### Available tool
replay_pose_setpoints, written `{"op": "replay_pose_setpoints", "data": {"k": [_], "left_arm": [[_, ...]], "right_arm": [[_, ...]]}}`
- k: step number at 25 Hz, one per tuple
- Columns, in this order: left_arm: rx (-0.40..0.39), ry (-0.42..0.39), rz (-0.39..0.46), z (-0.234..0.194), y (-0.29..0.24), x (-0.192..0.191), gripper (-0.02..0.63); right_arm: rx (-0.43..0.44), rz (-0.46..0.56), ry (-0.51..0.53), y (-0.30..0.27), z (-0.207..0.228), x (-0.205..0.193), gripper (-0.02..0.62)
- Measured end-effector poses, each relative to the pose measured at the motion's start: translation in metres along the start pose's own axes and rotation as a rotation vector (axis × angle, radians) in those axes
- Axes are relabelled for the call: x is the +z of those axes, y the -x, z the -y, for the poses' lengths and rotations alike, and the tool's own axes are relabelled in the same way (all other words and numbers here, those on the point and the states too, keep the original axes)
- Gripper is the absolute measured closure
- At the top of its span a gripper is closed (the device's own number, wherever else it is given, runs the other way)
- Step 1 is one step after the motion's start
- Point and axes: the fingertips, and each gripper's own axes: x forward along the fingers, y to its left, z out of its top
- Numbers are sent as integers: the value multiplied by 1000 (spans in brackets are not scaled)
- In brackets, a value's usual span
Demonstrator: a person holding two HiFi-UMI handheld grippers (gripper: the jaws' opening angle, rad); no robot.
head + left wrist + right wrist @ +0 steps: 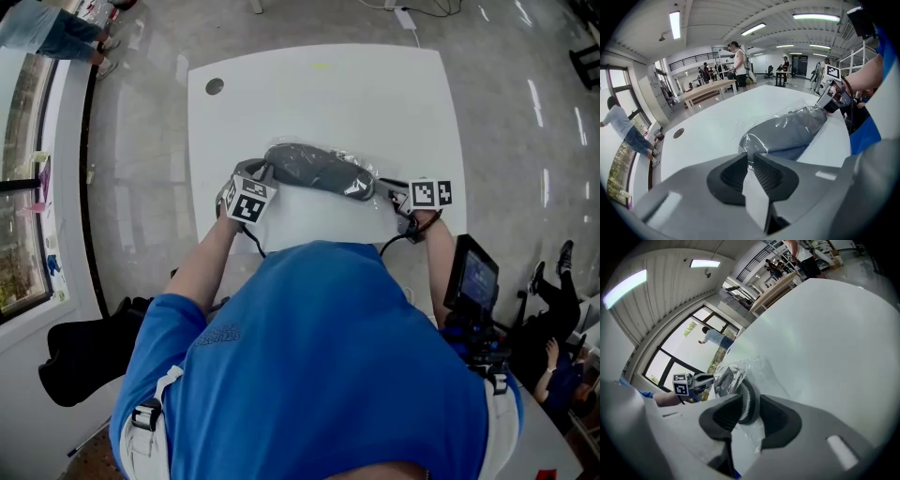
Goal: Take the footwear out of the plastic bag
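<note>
A grey shoe (319, 169) lies on the white table (328, 94), wrapped in a clear plastic bag (361, 173). My left gripper (262, 175) is at the shoe's left end. In the left gripper view its jaws stand almost together, and my left gripper (750, 158) pinches a fold of the bag's film just before the shoe (787, 133). My right gripper (395, 193) is at the opposite end. In the right gripper view my right gripper (747, 403) is shut on the shoe's dark rim (749, 401), with crinkled film (750, 434) around it.
A round cable hole (215, 86) is in the table's far left corner. A dark bag (84, 361) lies on the floor at my lower left. A device with a screen (473, 277) stands at my right. Several people stand far off in the room.
</note>
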Motion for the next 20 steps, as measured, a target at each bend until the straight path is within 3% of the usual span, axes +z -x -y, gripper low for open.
{"op": "replay_pose_setpoints", "data": {"k": [7,15,20], "left_arm": [[20,-18,-20,0,-1,-2,569],[22,-29,-32,3,2,-7,581],[22,-33,-40,7,1,-11,592]], "right_arm": [[-33,-19,-52,-4,6,-1,497],[177,-7,-63,-5,-23,-5,489],[199,-63,-35,-7,-26,-15,459]]}}
